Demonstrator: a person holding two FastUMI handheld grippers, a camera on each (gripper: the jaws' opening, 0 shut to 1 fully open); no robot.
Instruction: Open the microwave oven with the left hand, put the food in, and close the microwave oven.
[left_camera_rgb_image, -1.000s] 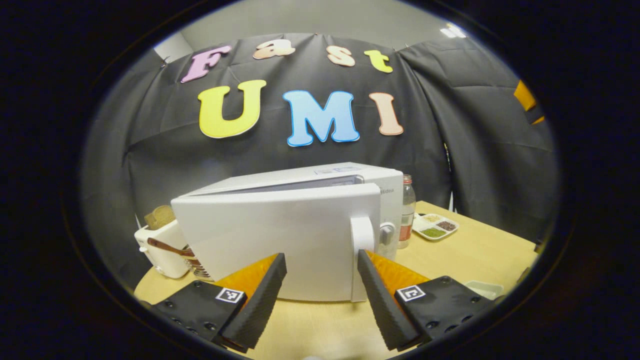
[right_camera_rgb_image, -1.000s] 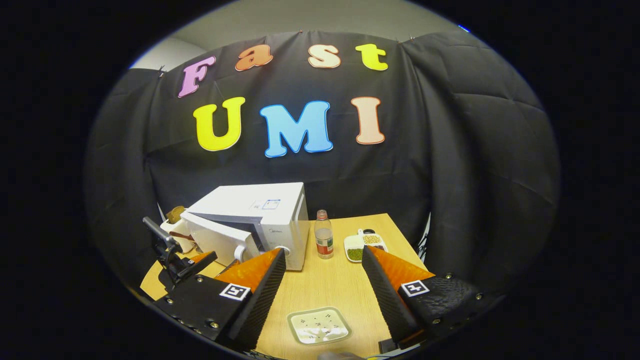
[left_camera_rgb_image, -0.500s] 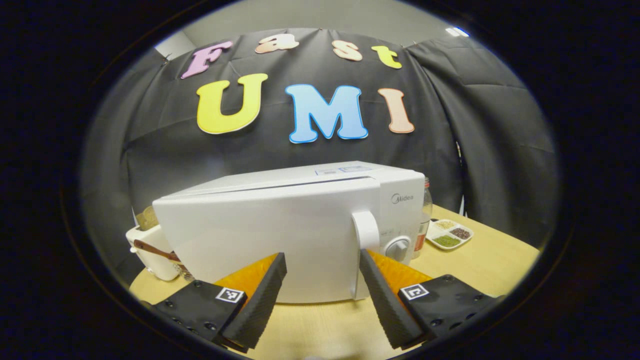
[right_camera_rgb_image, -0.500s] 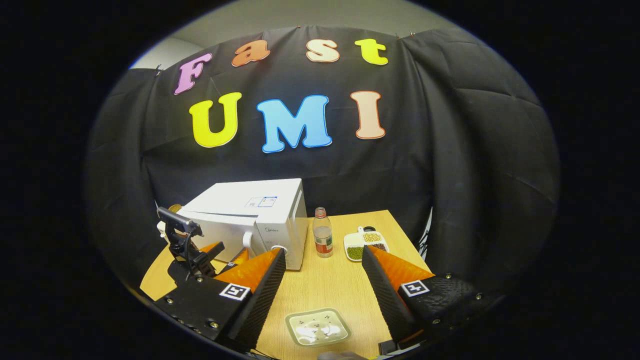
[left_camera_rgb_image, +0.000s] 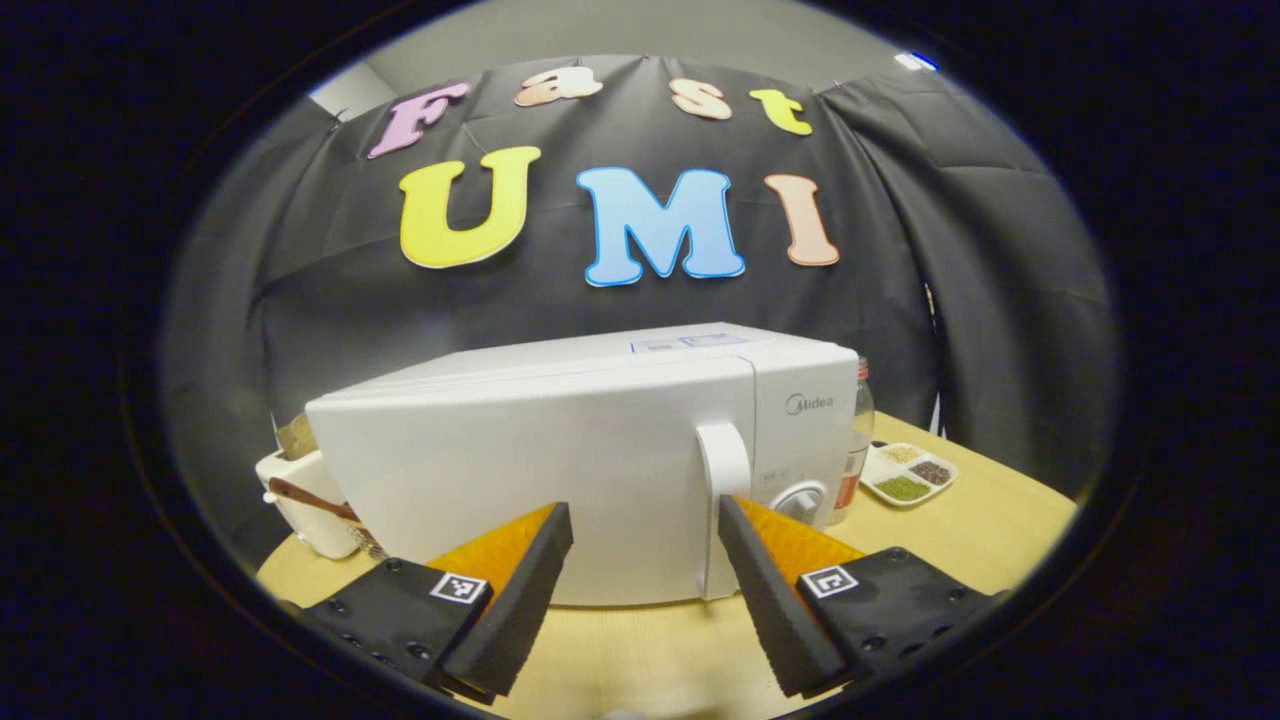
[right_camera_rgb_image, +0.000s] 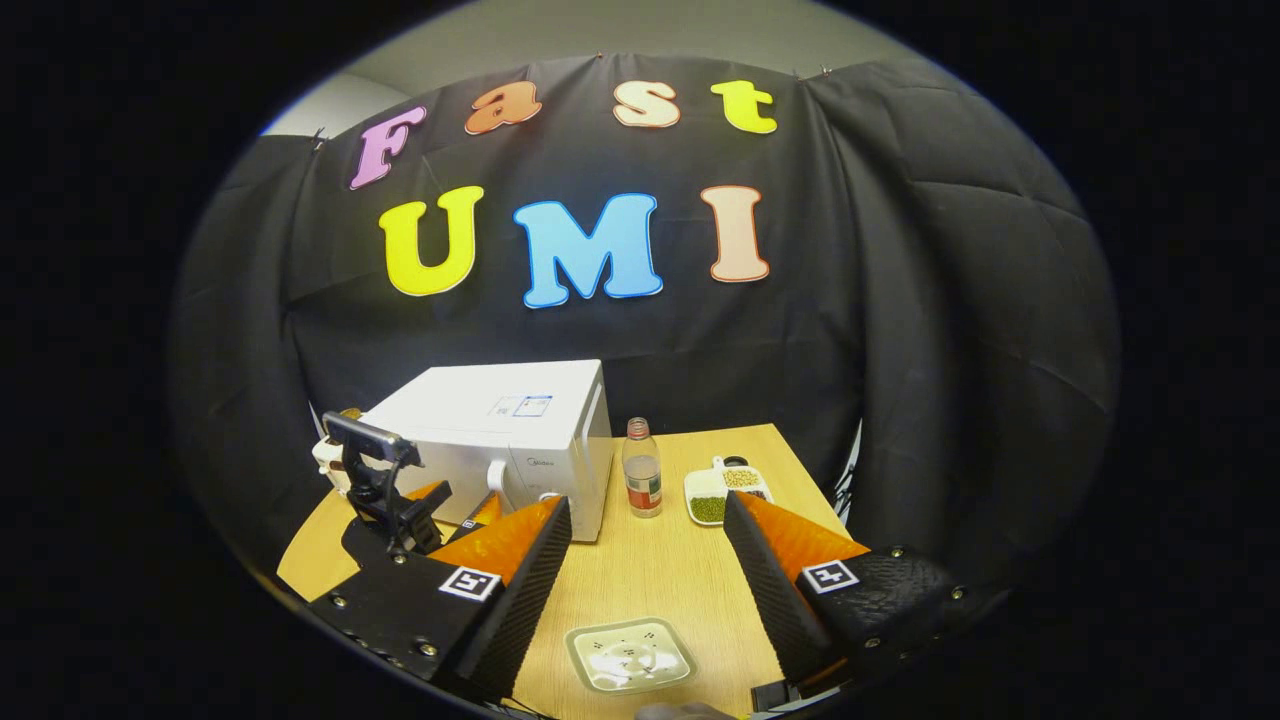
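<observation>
left gripper (left_camera_rgb_image: 645, 540): jaws apart, empty | right gripper (right_camera_rgb_image: 648, 535): jaws apart, empty

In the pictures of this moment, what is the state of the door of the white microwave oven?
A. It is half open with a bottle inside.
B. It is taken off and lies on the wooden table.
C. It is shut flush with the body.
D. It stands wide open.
C: in the left gripper view the door of the white microwave oven lies flush with the control panel, no gap showing, and the open left gripper sits just before its handle.
</observation>
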